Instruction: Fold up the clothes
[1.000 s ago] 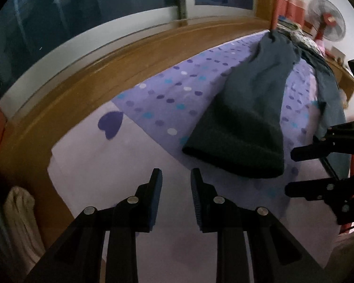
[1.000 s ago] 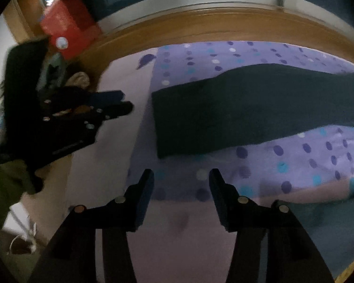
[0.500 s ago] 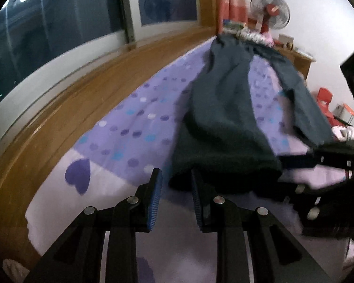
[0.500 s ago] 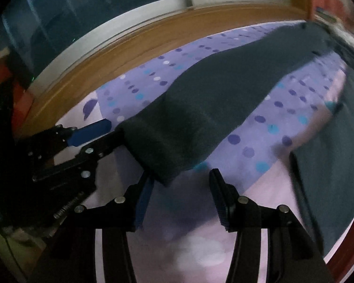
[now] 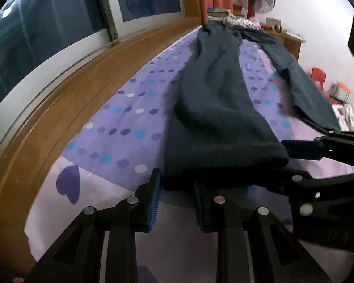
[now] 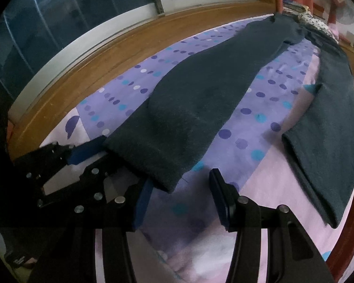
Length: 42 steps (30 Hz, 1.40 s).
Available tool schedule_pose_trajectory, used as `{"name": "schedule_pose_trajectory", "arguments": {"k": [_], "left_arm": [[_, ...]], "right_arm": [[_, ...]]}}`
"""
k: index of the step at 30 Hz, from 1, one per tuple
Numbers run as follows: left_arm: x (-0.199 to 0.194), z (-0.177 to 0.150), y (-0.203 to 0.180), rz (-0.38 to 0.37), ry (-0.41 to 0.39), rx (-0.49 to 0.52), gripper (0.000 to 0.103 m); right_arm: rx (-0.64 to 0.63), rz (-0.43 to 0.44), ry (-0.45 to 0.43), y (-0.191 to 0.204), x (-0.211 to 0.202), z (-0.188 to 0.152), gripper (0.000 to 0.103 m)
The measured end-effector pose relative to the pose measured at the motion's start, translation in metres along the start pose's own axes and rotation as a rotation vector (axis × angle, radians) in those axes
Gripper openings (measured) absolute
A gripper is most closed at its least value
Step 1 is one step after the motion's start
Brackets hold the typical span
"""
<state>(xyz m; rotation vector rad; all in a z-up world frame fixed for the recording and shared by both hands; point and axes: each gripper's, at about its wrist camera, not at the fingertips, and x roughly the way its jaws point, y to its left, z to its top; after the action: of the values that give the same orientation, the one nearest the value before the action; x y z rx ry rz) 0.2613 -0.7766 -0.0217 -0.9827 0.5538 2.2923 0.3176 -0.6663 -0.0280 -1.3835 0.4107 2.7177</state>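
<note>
**At the foot of the bed: trouser-leg hem lying between two sets of tongs**

On the bed (image 5: 120, 108), lying flat: dark trousers (image 5: 214, 108), long axis running from the waist at the far end toward the cameras, near leg ending in a ribbed hem (image 6: 151, 162).

At that hem's left corner, sitting just in front and slightly left: left tongs (image 5: 175, 198), released, jaws spread, nothing between them. Whether touching the fabric cannot be told.

At the hem's right corner, approaching from the opposite side: right tongs (image 6: 180, 194), also released, left pad just under the corner, nothing clamped.

Lying well apart to the right: second leg (image 6: 330, 127).

Judged next: closing on both corners, each roughly equally near, then carrying the hem along the long axis toward the waist.
</note>
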Motion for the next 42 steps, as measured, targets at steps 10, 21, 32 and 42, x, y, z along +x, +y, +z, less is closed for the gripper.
{"name": "schedule_pose_trajectory", "arguments": {"k": [10,21,32,42], "left_arm": [[0.016,0.020,0.008,-0.030,0.009,-0.041,0.003],[-0.121,0.111,0.083,-0.031,-0.435,-0.254,0.002],[-0.012,-0.018,0.089,-0.014,0.007,-0.409,0.002],[-0.011,-0.017,0.083,0.035,0.031,-0.340,0.010]], "right_arm": [[-0.035,-0.080,-0.032,0.004,0.009,0.004,0.009],[-0.151,-0.056,-0.600,0.070,-0.159,0.090,0.004],[-0.263,-0.085,-0.046,0.090,-0.006,-0.001,0.004],[-0.217,-0.078,0.047,0.085,0.020,-0.005,0.005]]}}
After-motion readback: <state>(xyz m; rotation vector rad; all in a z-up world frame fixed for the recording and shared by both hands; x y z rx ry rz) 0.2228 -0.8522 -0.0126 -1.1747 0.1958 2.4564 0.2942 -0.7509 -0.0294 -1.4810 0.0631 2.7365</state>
